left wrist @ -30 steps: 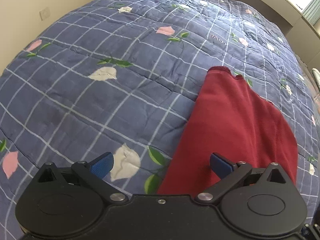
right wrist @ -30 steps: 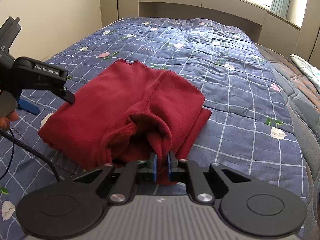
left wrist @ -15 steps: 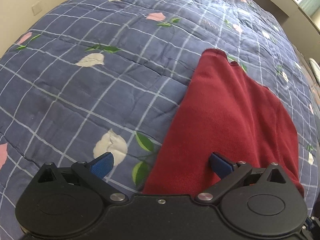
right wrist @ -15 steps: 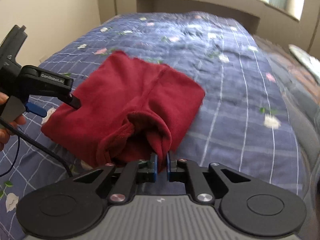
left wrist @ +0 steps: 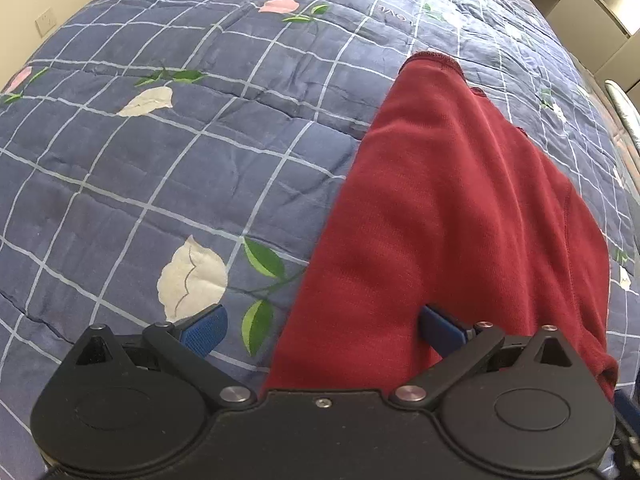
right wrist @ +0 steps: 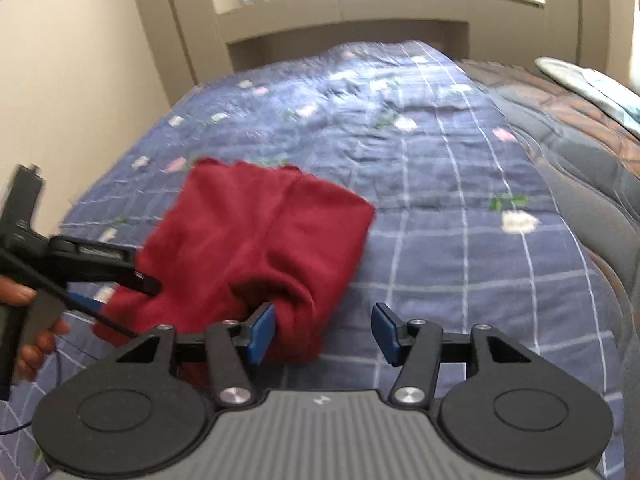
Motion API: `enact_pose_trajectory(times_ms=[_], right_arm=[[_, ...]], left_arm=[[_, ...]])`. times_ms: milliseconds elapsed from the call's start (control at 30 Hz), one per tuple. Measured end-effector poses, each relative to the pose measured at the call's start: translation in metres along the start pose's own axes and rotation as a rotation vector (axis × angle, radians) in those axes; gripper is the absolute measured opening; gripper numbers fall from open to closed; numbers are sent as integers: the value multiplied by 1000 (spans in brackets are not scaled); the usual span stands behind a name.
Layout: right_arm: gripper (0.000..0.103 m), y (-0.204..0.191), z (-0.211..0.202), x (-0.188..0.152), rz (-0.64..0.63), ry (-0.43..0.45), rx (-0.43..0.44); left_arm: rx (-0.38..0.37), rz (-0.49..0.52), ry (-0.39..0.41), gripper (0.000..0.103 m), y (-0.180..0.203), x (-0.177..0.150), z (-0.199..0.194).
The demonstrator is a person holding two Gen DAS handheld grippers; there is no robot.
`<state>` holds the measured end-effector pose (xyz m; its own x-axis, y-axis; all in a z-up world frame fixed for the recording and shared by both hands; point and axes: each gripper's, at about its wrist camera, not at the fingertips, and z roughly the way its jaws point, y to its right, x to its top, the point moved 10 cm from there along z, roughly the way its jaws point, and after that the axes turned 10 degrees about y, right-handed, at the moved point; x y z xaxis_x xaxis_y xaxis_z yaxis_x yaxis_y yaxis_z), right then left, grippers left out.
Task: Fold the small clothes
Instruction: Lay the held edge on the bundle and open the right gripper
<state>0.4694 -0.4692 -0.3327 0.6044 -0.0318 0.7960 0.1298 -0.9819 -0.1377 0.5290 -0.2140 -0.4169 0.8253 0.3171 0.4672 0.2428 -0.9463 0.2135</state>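
Note:
A dark red small garment [left wrist: 460, 220] lies folded on the blue checked floral quilt [left wrist: 160, 184]. My left gripper [left wrist: 322, 330] is open and points steeply down over the garment's near left edge; its right pad [left wrist: 440, 328] is above the cloth and its left pad above the quilt. In the right wrist view the garment [right wrist: 260, 232] has a bulging fold at its near end. My right gripper [right wrist: 324, 334] is opening; that fold sits by its left pad [right wrist: 262, 334], not pressed. The left gripper [right wrist: 120, 292] shows at the garment's left side, held by a hand [right wrist: 36, 344].
A beige wall [right wrist: 80, 80] runs along the bed's left side, with a socket [left wrist: 46, 22]. A wooden headboard ledge [right wrist: 344, 12] stands at the far end. A brown quilt [right wrist: 580, 112] and a pale folded cloth [right wrist: 592, 84] lie at the right. A black cable [right wrist: 100, 316] trails from the left gripper.
My right gripper, shut on the garment's near fold before, has opened and let it go, and its view has rolled. My left gripper has sunk closer to the garment's left edge.

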Motion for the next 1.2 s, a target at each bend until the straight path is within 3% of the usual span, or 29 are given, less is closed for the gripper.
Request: enact_pose_trajectory(times_ms=[167, 267, 333, 400, 500, 700, 733, 767, 800, 867, 967, 1067, 1167, 1200], right_arm=[[44, -11, 12, -3, -53, -46, 46], [21, -14, 25, -9, -105, -84, 26], [12, -18, 28, -9, -118, -72, 25], [10, -21, 25, 0, -169, -17, -12], [10, -25, 17, 9, -179, 45, -22], [11, -18, 13, -17, -193, -64, -6], [14, -14, 10, -19, -176, -73, -10], [32, -10, 7, -18, -149, -71, -12], [60, -5, 5, -15, -112, -59, -20], [80, 8, 3, -3, -14, -3, -39], [80, 22, 15, 12, 86, 32, -58], [78, 28, 43, 21, 143, 28, -64], [64, 30, 76, 21, 207, -26, -55], [51, 30, 85, 18, 223, -50, -58]], left_arm=[[1, -14, -6, 103, -1, -1, 3], [1, -19, -6, 103, -1, -1, 3], [1, -18, -6, 103, -2, -1, 4], [0, -18, -7, 103, -1, -2, 4], [-2, -19, -7, 103, -2, -2, 4], [-8, -25, -13, 103, -2, -2, 5], [-9, -26, -14, 103, -2, -2, 5], [-11, -27, -16, 103, -2, -2, 5], [-13, -28, -18, 103, -2, -2, 5], [-18, -27, -20, 103, -3, -2, 6], [-33, -24, -11, 102, -3, 1, 5], [-85, -7, 46, 102, 0, 10, -2], [-145, -3, 96, 102, 4, 23, -8], [-164, -2, 104, 102, 7, 28, -8]])
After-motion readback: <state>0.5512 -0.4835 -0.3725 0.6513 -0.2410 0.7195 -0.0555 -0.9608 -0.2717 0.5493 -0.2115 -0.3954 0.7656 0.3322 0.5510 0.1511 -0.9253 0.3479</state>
